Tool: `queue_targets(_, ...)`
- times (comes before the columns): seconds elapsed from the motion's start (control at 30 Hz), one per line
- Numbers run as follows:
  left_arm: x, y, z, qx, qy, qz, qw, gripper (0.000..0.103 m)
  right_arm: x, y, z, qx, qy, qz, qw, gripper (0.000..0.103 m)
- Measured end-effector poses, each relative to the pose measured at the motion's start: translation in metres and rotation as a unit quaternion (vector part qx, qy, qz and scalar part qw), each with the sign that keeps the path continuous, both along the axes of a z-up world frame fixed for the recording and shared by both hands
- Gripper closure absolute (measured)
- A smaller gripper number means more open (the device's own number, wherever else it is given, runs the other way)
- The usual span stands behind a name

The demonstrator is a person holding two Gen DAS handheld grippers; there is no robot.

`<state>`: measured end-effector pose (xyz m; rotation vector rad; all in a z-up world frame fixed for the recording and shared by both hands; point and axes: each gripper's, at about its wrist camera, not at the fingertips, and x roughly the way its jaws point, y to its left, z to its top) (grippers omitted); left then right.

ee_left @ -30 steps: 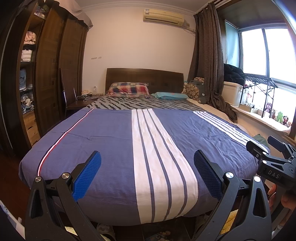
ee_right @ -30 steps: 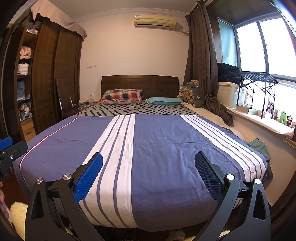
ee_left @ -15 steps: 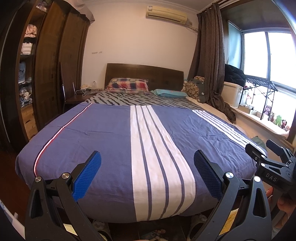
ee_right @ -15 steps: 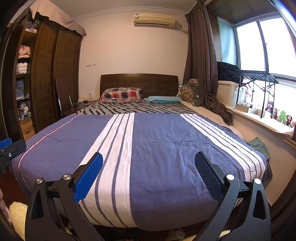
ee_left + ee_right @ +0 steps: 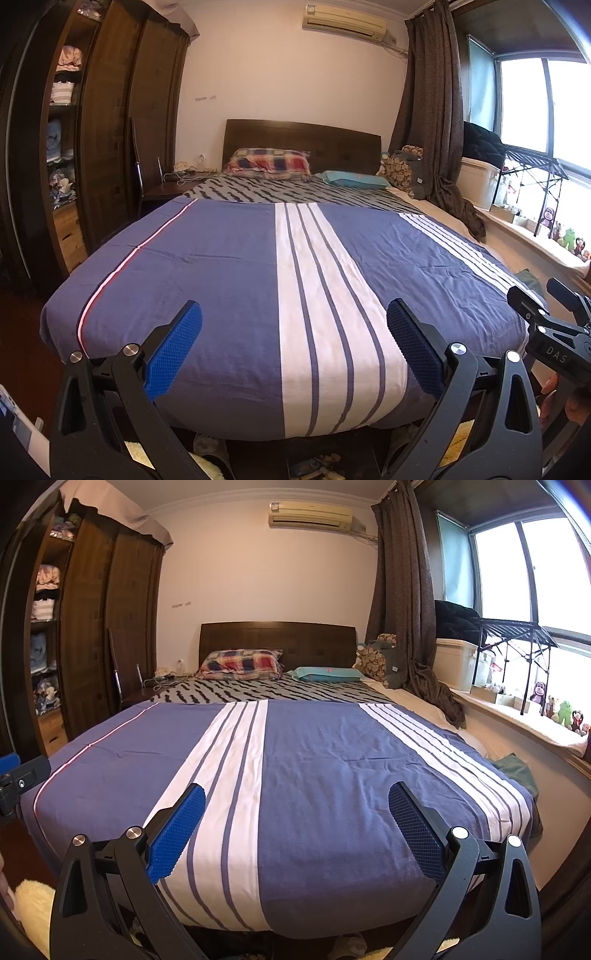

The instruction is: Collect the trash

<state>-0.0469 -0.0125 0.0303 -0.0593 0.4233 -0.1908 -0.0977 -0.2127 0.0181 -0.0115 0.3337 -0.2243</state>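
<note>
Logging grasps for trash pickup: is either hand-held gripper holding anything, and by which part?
Nothing held. The left hand-held gripper and right hand-held gripper are both open over the bed.

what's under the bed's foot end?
Under the bed, the left wrist view shows a slipper, small clutter and a pale fluffy mat. Deeper in is dark, hidden by the overhanging duvet.

Left view: I've tilted my left gripper (image 5: 293, 345) downward, so the bed (image 5: 229, 280) sits higher and slippers (image 5: 210, 448) show beneath it.
Right view: my right gripper (image 5: 295, 827) barely shifted, bed slightly lower.
</note>
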Motion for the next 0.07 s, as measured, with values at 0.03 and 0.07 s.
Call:
queue_targets(0.03,0.0006,0.0001,-0.0002,-0.001,0.002,-0.001,1.0,0.008,-0.0006,0.0001,0.0007,0.0,-0.001,0.0,1.0,0.003)
queue_targets(0.07,0.0009,-0.0001,-0.0001,-0.001,0.003,-0.001,1.0,0.008,-0.0016,0.0001,0.0013,0.0,-0.002,0.0,1.0,0.003)
